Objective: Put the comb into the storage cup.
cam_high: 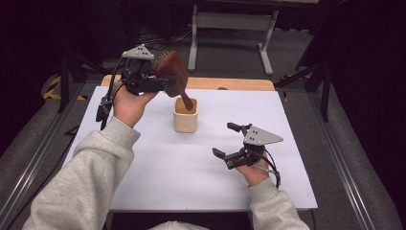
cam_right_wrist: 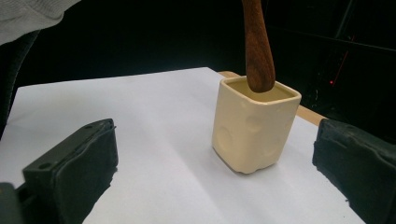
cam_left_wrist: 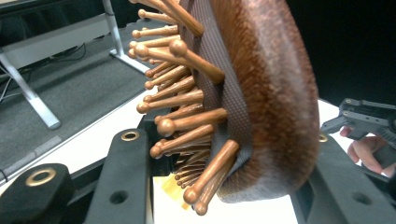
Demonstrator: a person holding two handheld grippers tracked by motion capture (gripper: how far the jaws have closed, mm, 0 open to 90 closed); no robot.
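One cream square cup (cam_high: 185, 116) stands upright mid-table (cam_high: 158, 167), holding the tip of a wooden hairbrush's (cam_high: 171, 67) handle, which dips just inside its rim. Left claw (cam_high: 160, 82) is clamped on the brush head, above the cup. Right claw (cam_high: 226, 140) rests nearby, jaws spread wide, empty.

Left gripper (cam_high: 165, 82): raised at ten o'clock, jaws clamped, forearm angled up | Right gripper (cam_high: 226, 140): low at four o'clock, jaws spread wide, pointing toward ten o'clock
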